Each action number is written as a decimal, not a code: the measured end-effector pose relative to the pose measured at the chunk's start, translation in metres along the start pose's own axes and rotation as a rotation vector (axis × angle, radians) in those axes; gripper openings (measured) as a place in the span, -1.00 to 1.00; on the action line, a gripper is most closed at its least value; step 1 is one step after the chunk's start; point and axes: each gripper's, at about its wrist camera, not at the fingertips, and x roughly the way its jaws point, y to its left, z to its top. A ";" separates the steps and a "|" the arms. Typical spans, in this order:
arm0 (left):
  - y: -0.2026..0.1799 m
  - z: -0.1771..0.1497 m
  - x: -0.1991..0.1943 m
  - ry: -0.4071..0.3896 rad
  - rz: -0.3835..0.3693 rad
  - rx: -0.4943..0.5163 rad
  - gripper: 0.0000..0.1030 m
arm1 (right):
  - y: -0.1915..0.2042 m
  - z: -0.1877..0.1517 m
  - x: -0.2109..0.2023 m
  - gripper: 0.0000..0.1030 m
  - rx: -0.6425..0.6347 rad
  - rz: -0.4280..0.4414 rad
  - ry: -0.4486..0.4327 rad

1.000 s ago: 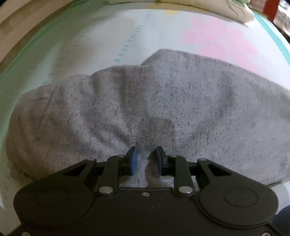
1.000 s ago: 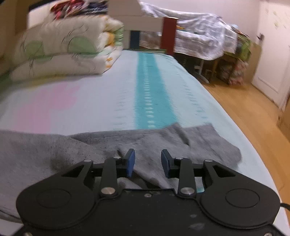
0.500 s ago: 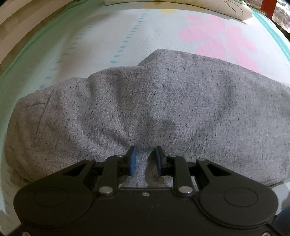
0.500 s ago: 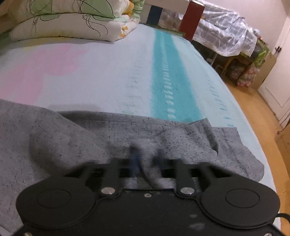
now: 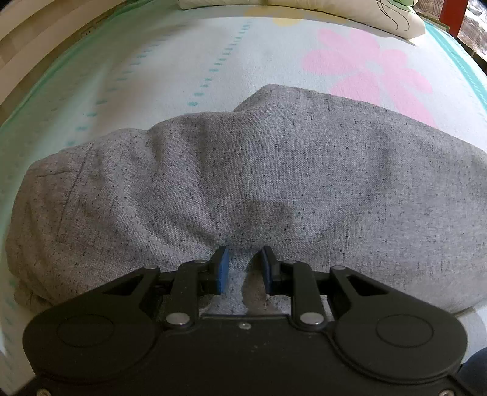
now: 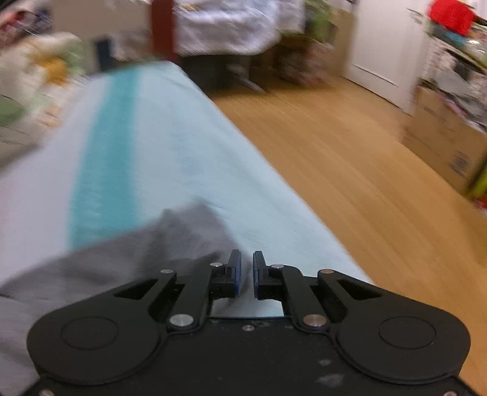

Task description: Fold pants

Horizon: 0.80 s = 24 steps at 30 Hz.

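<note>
Grey speckled pants (image 5: 258, 170) lie spread across the bed sheet (image 5: 182, 61), filling the left wrist view. My left gripper (image 5: 243, 262) sits low at their near edge, its blue pads a small gap apart with a pinch of grey cloth between them. In the blurred right wrist view, my right gripper (image 6: 246, 268) has its pads nearly together with only sheet showing in the gap. A grey pant end (image 6: 182, 237) lies just left of it, near the bed's right edge.
A folded quilt (image 5: 334, 12) lies at the head of the bed. A teal stripe (image 6: 103, 146) runs along the sheet. Wooden floor (image 6: 350, 152) lies right of the bed, with a cardboard box (image 6: 447, 143) and a white door (image 6: 386, 39) beyond.
My right gripper closed its fingers and swung right, off the pant end toward the bed edge, so the view now takes in the floor. The left gripper has hardly moved.
</note>
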 end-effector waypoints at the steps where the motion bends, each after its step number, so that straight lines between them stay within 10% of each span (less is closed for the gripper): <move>1: 0.000 0.000 0.000 0.001 -0.001 -0.002 -0.38 | -0.001 0.000 0.002 -0.55 -0.004 -0.061 0.014; 4: 0.000 0.001 -0.001 0.001 0.000 0.000 -0.38 | 0.000 0.003 -0.013 -0.52 0.032 -0.062 -0.050; 12: 0.000 0.001 -0.001 0.003 -0.004 -0.003 -0.38 | 0.059 0.024 -0.026 -0.47 0.050 0.290 0.029; 24: 0.001 0.000 0.000 0.000 -0.008 -0.002 -0.37 | 0.046 0.051 0.037 -0.42 0.009 0.154 0.181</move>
